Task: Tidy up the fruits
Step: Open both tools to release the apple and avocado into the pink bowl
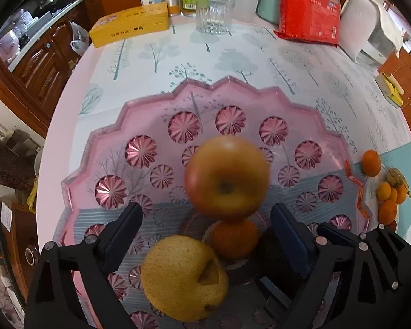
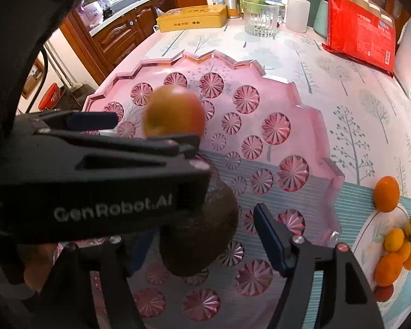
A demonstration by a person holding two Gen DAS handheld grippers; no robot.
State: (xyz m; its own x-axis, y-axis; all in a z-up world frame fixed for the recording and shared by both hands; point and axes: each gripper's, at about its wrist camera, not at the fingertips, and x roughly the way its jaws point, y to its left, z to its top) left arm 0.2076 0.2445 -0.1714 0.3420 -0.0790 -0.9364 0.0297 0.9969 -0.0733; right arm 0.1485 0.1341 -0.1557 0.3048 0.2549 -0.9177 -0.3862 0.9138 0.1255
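One apple, one pear, one pink tray

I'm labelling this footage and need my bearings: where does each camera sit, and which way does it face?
Left wrist: rides the left gripper, looking forward and down over the scalloped pink plastic tray at a blurred red-yellow apple, yellow pear and orange tangerine; its own two open fingers show.
Right wrist: rides the right gripper, facing the tray from the right; its fingers flank a dark brown fruit, and the left gripper crosses the frame.
Shared: tray, apple, clear ribbed glass.
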